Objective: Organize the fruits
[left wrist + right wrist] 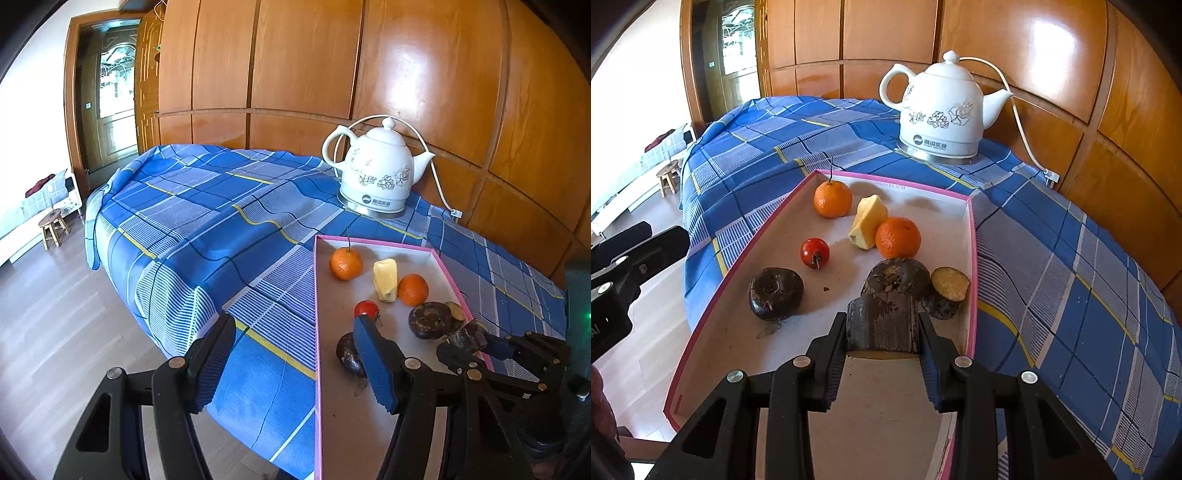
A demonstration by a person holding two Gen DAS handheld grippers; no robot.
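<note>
Two tools over a blue plaid cloth by wood panelling: left tool open, right tool gripping a dark fruit piece.

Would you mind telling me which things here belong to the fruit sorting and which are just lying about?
Job: tray; two oranges; tomato; yellow piece; dark round fruits; cut halves; dark chunk gripped in the right gripper.

Lying about: kettle; its cord; blue cloth; stool.

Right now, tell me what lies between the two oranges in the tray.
The pale yellow cut fruit piece lies between the stemmed orange and the other orange, touching the latter. The right wrist view shows it best.
</note>
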